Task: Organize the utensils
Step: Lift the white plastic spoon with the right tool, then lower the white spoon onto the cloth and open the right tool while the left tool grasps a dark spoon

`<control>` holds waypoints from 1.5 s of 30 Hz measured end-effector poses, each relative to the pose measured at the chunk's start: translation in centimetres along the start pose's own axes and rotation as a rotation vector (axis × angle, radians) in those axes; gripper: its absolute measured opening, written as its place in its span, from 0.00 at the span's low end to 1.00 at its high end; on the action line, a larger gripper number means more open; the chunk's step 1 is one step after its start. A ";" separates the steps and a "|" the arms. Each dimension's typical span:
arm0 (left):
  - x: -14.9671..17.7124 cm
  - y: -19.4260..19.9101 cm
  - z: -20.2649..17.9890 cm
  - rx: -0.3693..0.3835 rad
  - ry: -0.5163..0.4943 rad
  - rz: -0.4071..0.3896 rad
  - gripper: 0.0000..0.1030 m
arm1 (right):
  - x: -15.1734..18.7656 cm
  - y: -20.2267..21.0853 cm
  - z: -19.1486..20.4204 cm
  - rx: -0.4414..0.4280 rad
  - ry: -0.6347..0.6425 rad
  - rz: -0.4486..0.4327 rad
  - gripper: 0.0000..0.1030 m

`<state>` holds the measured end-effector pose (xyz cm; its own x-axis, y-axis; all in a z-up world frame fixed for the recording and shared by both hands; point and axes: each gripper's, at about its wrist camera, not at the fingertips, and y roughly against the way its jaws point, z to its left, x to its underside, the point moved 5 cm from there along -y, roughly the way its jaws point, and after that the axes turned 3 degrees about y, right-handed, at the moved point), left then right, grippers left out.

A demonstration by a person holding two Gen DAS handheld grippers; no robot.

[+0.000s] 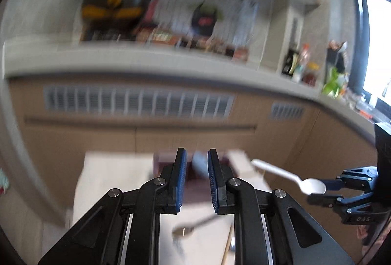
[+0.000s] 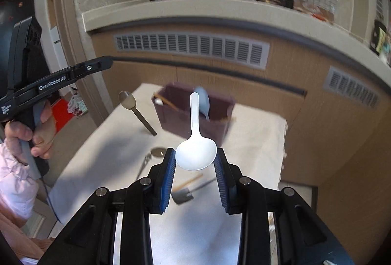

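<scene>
My right gripper is shut on the bowl of a white plastic spoon, handle pointing away toward the box, held above the table. The spoon also shows in the left wrist view, held by the right gripper. A dark purple utensil box stands at the table's far end and holds a light blue spoon and wooden chopsticks. My left gripper is open and empty, above the table and facing the box. It shows at the left of the right wrist view.
On the white cloth-covered table lie a tan spoon, a metal spoon, a small dark spatula and a wooden stick. A metal spoon lies under my left gripper. A kitchen counter with cabinets stands behind the table.
</scene>
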<state>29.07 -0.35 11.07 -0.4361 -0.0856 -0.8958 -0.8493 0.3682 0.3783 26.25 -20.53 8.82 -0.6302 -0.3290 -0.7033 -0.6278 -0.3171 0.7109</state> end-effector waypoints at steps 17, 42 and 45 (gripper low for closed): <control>10.7 -7.5 14.5 -0.236 0.163 0.403 0.44 | 5.7 -8.1 0.7 -0.009 -0.021 0.206 0.29; 22.2 -8.2 10.6 -0.022 0.097 0.661 0.52 | 15.3 -15.2 -0.1 -0.101 -0.233 0.347 0.75; 23.0 -6.9 9.2 -0.044 0.042 0.655 0.52 | 15.5 -15.3 0.7 -0.169 -0.250 0.344 1.00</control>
<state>27.64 3.69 -14.29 -0.8774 0.1071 -0.4677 -0.4153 0.3186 0.8521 25.76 -20.15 -13.01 -0.8928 -0.2225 -0.3916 -0.2928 -0.3742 0.8799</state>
